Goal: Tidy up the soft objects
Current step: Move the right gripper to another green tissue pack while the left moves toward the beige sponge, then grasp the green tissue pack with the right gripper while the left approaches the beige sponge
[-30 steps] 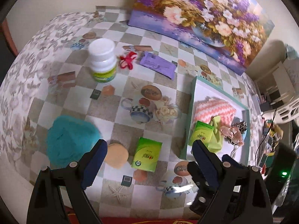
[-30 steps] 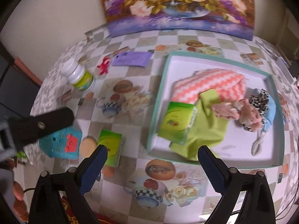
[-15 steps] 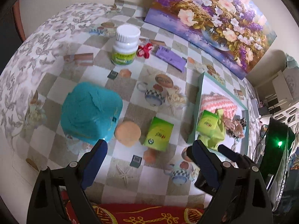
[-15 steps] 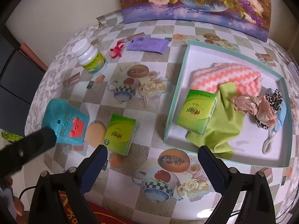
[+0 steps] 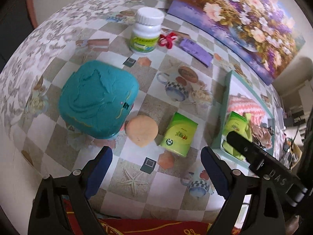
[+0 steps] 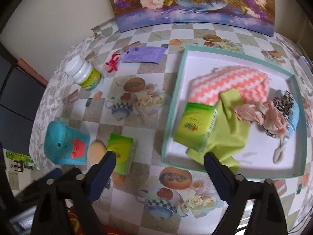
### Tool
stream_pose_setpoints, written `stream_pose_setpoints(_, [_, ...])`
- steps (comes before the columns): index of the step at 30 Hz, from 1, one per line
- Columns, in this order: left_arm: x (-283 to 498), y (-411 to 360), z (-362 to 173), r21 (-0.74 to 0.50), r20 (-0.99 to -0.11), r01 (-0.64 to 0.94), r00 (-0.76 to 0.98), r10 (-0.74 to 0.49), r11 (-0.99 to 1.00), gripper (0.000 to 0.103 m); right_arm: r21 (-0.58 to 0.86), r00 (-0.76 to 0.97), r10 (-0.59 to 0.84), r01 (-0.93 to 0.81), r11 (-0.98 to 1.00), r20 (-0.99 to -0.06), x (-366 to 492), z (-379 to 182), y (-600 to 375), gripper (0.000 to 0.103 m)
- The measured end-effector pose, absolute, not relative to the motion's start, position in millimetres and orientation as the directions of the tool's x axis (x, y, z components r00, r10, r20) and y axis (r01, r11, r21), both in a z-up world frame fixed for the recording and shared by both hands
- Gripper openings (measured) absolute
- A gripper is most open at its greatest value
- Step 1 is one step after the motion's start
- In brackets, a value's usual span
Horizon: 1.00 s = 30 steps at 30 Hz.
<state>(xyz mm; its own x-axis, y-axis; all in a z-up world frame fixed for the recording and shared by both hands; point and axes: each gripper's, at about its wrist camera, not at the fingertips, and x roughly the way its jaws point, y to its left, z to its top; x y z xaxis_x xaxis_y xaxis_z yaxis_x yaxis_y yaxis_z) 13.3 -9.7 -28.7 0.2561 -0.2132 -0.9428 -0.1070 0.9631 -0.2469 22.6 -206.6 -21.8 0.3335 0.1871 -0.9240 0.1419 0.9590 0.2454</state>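
Note:
A green tissue pack lies on the table beside a round peach puff and a teal squishy toy; the right wrist view shows the pack, the puff and the toy too. The teal-rimmed tray holds a second green pack, a lime cloth, a pink zigzag towel and scrunchies. My left gripper is open and empty above the table's front edge. My right gripper is open and empty in front of the tray.
A white pill bottle, a red bow clip and a purple sachet lie at the back. A flower painting leans on the wall. The tray also shows in the left wrist view. The table's front edge is close.
Both grippers have drawn back and risen; the left view swung left, bringing the teal toy and bottle more to the centre. The right gripper shifted left, now overlapping the loose tissue pack.

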Motion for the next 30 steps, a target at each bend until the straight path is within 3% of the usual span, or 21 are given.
stream_pose_setpoints(8, [11.9, -10.8, -42.9, -0.221, -0.952, -0.179, 0.252, -0.173, 0.959, 0.092, 0.336, 0.369, 0.268, 0.133, 0.932, -0.890, 35.5, -17.2, -205.9, 0.084])
stream_pose_setpoints(18, [10.2, -0.8, -55.5, -0.209, -0.961, -0.274, 0.237, -0.145, 0.939, 0.092, 0.321, 0.259, 0.302, 0.033, 0.946, -0.917, 48.9, -42.8, -166.9, 0.070])
stream_pose_setpoints(30, [2.8, 17.3, -63.0, -0.205, -0.966, -0.382, 0.225, -0.124, 0.901, 0.092, 0.317, 0.192, 0.302, 0.049, 0.947, -0.934, 64.4, -68.1, -150.9, 0.068])
